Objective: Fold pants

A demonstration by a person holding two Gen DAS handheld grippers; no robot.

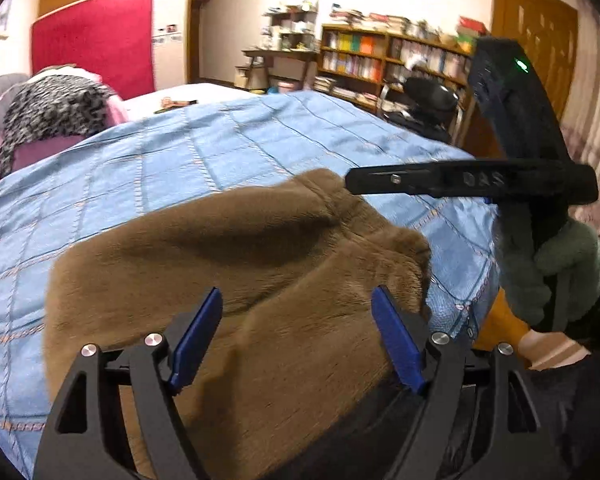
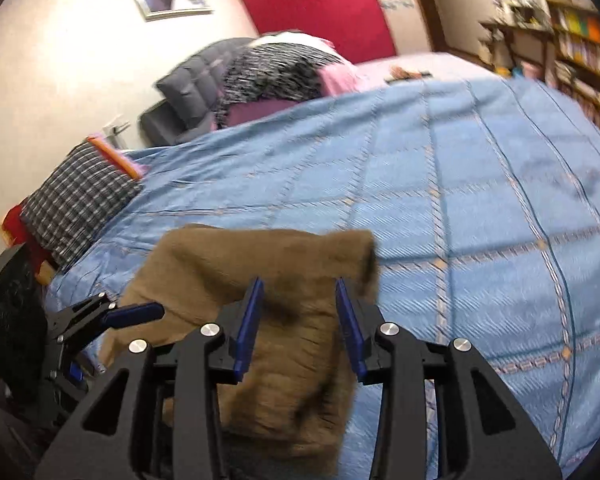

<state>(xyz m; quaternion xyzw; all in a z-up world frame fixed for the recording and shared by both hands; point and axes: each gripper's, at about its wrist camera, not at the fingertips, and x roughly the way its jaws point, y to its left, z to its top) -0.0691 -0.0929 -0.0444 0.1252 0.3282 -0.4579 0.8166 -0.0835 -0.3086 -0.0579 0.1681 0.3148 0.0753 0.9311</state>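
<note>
Left wrist view, left to right: your left gripper (image 1: 296,336) hangs over the folded brown fleece pants (image 1: 228,280), its 2 blue pads (image 1: 198,336) spread wide with nothing pinched between them. The pants lie on the blue checked bedspread (image 1: 140,168), near its edge. At far right, your gloved right hand (image 1: 556,272) grips the other tool's handle. Right wrist view: your right gripper (image 2: 298,324) sits above the same pants, its 2 pads parted and clear of the fabric, so nothing is held.
</note>
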